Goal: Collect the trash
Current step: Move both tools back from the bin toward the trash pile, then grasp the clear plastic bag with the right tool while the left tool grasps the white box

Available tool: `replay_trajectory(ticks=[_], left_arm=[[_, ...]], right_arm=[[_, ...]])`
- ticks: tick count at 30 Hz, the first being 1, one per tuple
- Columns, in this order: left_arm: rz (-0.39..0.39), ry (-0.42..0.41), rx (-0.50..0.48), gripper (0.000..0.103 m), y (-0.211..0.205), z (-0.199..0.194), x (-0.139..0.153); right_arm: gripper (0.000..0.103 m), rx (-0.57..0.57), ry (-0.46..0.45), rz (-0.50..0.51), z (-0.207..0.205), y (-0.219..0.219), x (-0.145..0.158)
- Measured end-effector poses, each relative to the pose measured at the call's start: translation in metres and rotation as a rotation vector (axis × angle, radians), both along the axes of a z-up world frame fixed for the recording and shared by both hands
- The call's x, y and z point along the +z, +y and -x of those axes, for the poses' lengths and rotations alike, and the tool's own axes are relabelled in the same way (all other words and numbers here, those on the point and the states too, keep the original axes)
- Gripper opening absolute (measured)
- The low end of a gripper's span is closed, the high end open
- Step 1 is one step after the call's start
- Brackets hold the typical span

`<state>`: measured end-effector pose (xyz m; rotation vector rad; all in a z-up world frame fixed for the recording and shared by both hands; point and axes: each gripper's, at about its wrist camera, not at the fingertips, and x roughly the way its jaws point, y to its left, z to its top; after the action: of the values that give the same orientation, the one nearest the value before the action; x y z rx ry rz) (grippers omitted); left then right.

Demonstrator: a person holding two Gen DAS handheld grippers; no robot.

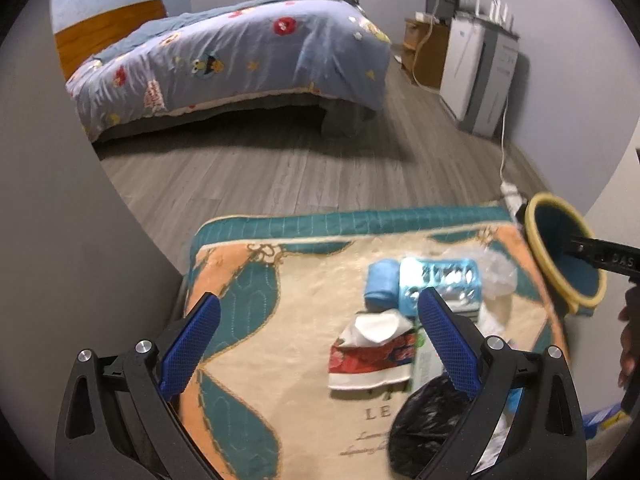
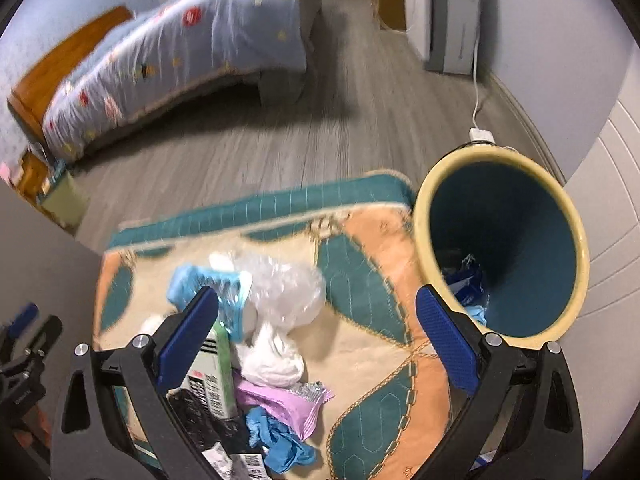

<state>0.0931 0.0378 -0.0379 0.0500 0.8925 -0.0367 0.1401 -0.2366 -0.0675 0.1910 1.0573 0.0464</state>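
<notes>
The left gripper (image 1: 320, 336) hung above a patterned mat (image 1: 280, 360) on the grey floor (image 1: 260, 168), and its blue-padded jaws stood wide apart with nothing between them. Under it, a little to the right, lay a torn red and white wrapper (image 1: 370, 356), and behind that a blue roll (image 1: 382, 286) touching a shiny blue pack (image 1: 440, 282). A black plastic bag (image 1: 428, 424) lay near the right finger, partly hidden by it. Further right, the right gripper (image 2: 318, 330) was also open and held nothing. Between and below its fingers lay more trash on the mat: a clear crumpled bag (image 2: 286, 292), a white crumpled tissue (image 2: 274, 360), a pink wrapper (image 2: 280, 404) and a blue glove (image 2: 280, 440), all close together and partly overlapping. At the right edge of the mat was the trash bin (image 2: 568, 240), teal inside with a yellow rim, tilted so that its mouth faced the camera. Some blue scraps (image 2: 466, 284) were already at its bottom. A bed (image 1: 240, 52) with a blue cover stood well apart, across the floor.
</notes>
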Motion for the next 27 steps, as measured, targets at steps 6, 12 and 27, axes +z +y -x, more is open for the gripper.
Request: replay_trajectory(ticks=[6,12,27], left_arm=[[-0.069,0.109,-0.076,0.098,-0.005,-0.015,-0.038],[-0.040,0.159,-0.107,0.098,-0.010,-0.028,-0.059],[0.084,0.174,-0.170,0.098,-0.080,-0.017,-0.065]], right_arm=[[0.097,0.035,0.053,0.074,-0.015,0.014,-0.028],[0.097,0.070,0.081,0.109,-0.030,0.014,-0.048],[0.097,0.138,0.104,0.037,-0.049,0.007,-0.063]])
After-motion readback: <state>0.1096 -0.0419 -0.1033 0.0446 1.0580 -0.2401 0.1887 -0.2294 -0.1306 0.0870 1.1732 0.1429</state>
